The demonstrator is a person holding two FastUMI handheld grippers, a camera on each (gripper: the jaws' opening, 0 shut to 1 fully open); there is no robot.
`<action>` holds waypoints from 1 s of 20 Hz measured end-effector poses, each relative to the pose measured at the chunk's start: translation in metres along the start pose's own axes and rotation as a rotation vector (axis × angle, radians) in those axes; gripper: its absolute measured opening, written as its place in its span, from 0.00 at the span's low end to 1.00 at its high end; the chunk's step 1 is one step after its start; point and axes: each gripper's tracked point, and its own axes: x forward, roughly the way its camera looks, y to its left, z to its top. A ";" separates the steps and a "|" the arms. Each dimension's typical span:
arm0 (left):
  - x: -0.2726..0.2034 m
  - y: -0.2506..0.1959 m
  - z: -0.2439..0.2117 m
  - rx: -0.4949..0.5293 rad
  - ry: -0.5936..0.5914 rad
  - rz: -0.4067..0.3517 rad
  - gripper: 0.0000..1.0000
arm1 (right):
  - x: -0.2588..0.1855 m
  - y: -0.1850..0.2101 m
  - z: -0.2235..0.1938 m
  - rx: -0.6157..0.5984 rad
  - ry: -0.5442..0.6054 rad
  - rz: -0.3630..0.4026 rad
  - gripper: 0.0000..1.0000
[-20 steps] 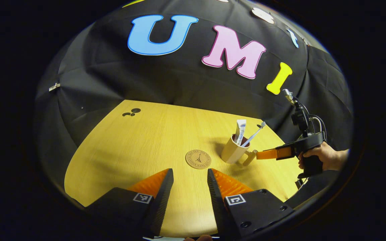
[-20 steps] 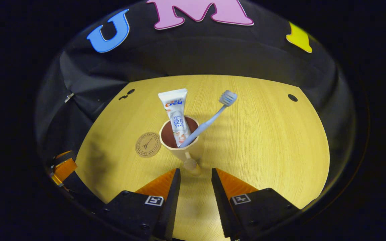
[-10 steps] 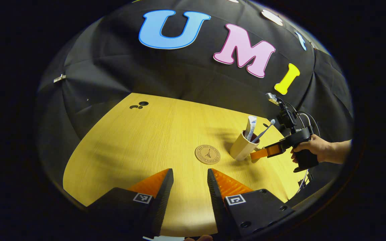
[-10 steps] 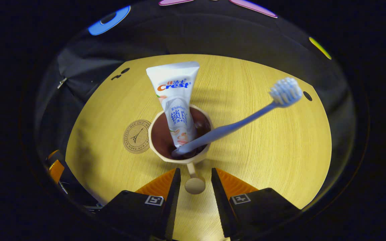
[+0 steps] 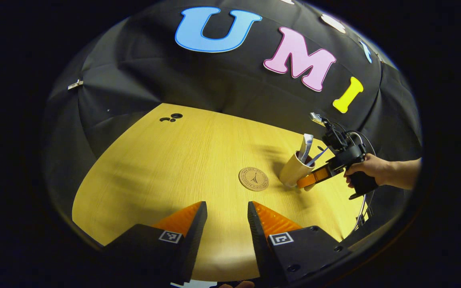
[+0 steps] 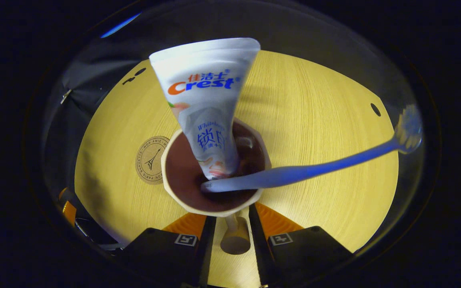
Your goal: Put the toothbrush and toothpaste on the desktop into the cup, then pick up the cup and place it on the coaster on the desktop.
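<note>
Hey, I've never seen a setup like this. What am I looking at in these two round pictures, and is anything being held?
There is no robot here. A person holds a two-finger grasping tool in each hand, and each tool carries a wide-angle camera looking along its own fingers.

The left gripper view looks out from the left tool, which is open and empty above the yellow wooden tabletop. Farther off in that view, a hand holds the right tool.

On the table are a round brown cork coaster and, beside it, a beige cup with a handle.

The right gripper view looks down into that cup. In it stand a white toothpaste tube and a light blue toothbrush. The right tool's fingers straddle the cup's handle, but I cannot tell whether they are pressing on it.
</note>
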 end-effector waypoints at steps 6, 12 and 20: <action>-0.002 0.006 -0.004 -0.027 0.017 0.007 0.65 | 0.004 -0.003 -0.002 -0.057 0.053 -0.029 0.32; -0.001 0.015 -0.002 -0.028 0.017 0.015 0.65 | 0.001 -0.007 -0.004 -0.102 0.025 -0.044 0.29; -0.007 0.017 -0.006 -0.042 0.010 0.029 0.65 | -0.015 0.030 0.011 -0.115 -0.036 0.044 0.29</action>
